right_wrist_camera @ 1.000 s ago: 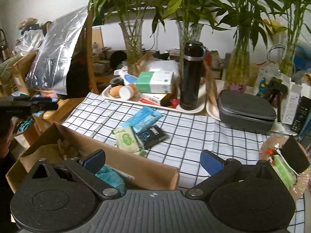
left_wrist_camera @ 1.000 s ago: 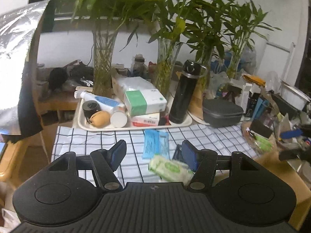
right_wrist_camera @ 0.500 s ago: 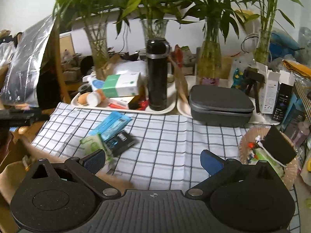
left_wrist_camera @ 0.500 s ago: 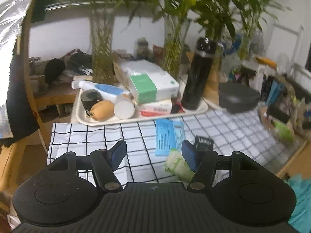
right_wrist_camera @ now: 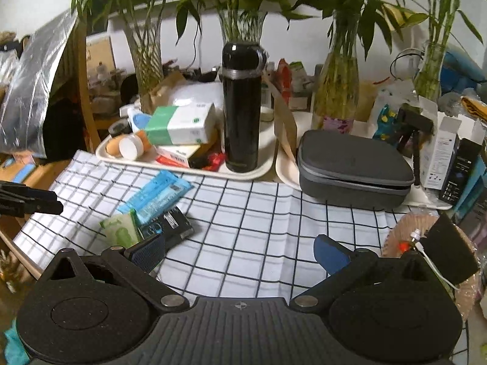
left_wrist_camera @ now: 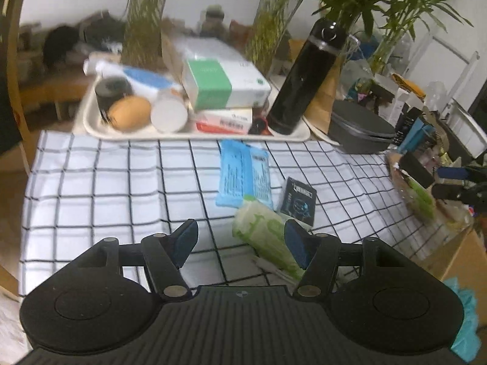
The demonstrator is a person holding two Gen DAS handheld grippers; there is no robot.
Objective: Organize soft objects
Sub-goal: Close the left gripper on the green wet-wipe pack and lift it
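Three soft packs lie bunched on the checked cloth (left_wrist_camera: pixel 100 182): a green wipes pack (left_wrist_camera: pixel 261 231), a blue pack (left_wrist_camera: pixel 243 176) touching its far end, and a small black packet (left_wrist_camera: pixel 298 199) just beside both. The left gripper (left_wrist_camera: pixel 240 238) hangs wide and empty over the cloth, its right pad in front of the green pack. The right gripper (right_wrist_camera: pixel 240 252) is likewise spread wide and holds nothing, over bare cloth right of the pile. Crowding is the likely trouble: closing on the green pack could drag the blue or black one along, or pinch a fold of cloth. A slack pack may also sag and slip from a shallow bite. Blur in the left view suggests motion, so a rushed approach could miss.
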